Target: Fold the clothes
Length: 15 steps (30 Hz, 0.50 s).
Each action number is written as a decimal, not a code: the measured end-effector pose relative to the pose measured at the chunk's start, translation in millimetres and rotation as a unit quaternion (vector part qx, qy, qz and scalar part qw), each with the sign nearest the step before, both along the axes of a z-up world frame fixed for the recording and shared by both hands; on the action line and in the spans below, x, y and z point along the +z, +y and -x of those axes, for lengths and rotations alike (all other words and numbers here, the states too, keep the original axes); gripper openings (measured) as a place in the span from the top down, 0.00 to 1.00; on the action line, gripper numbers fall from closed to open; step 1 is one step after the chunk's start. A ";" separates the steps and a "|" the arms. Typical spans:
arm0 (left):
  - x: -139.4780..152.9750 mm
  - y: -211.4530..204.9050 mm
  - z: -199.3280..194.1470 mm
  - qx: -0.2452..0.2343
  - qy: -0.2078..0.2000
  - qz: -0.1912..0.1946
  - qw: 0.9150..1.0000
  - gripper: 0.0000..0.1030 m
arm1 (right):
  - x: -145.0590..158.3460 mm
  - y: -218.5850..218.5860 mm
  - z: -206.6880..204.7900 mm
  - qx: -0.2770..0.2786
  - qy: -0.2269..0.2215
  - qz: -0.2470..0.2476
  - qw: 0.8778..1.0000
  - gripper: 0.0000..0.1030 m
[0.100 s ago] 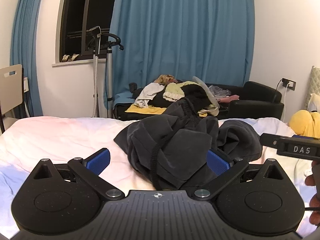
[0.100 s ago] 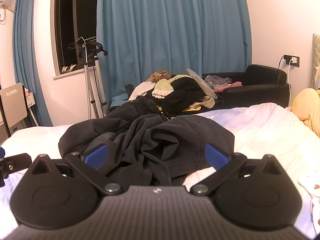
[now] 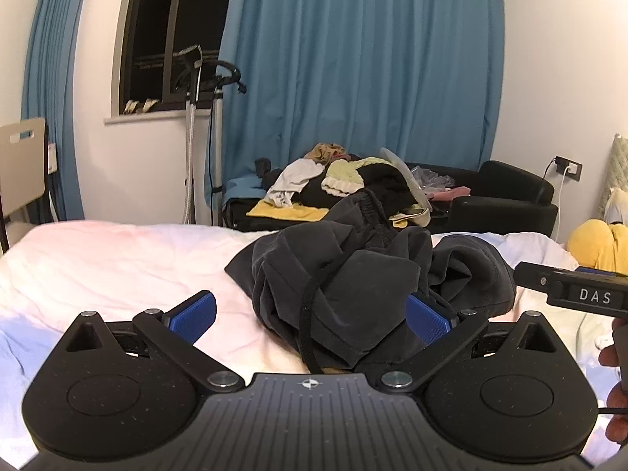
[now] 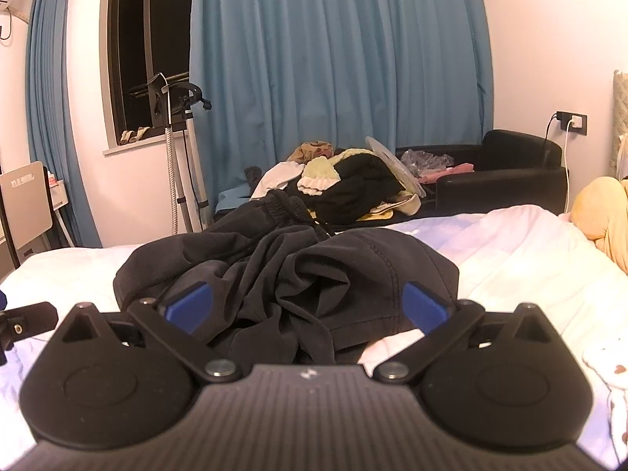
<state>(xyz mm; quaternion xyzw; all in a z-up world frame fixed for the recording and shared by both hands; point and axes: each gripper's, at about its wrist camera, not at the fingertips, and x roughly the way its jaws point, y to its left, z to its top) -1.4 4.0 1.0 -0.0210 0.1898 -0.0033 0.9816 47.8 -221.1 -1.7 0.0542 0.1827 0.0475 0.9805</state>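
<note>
Lying crumpled on the bed point(image 3: 98, 267), the dark shorts point(image 3: 353, 278) are sitting in a heap with a drawstring trailing down the front. Both claws are hovering spread: the left claw point(image 3: 310, 314) is straddling the near edge (perhaps brushing fabric), and the right claw point(image 4: 308, 306) is gaping over the shorts' folds, pinching nothing.
</note>
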 end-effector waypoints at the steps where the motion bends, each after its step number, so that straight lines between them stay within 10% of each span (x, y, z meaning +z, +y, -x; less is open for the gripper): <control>1: 0.3 1.3 0.5 0.000 0.000 0.003 1.000 0.00 | -0.6 -0.2 0.7 0.001 -0.001 0.000 1.000 0.00; 15: -0.2 5.1 5.8 0.016 0.002 -0.015 1.000 0.00 | -12.8 16.4 4.4 0.004 0.002 0.018 1.000 0.00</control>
